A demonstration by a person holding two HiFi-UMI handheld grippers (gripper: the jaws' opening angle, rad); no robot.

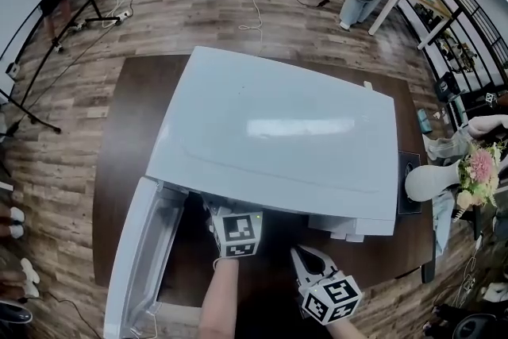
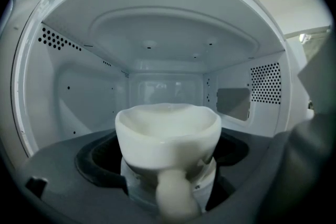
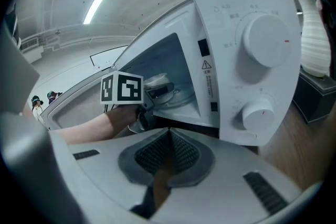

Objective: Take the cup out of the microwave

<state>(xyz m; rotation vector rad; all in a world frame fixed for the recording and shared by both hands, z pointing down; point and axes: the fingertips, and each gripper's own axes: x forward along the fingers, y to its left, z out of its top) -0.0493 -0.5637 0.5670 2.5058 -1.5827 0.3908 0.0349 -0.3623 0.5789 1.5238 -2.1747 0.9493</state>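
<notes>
Nearest us, the right gripper [image 1: 302, 256] hung outside the microwave [image 1: 278, 131], in front of its right half, with its jaws pressed fully together on nothing. Just left of it, the left gripper [image 3: 154, 90] reached in through the opening, past the door [image 1: 139, 250], which stood swung wide to the left. Its jaws were parted to the width of the cup [image 2: 168, 139] and, as far as we could see, closed on the cup's lower body from both sides, the handle pointing back between them. The cup stood upright and was still well inside the cavity, with the perforated side walls and the back wall beyond it. We could not tell whether it had left the floor. By our reckoning the door was dealt with and the grasp made. Drawing the cup out through the opening and setting it on the table [image 1: 127, 131] remained.
</notes>
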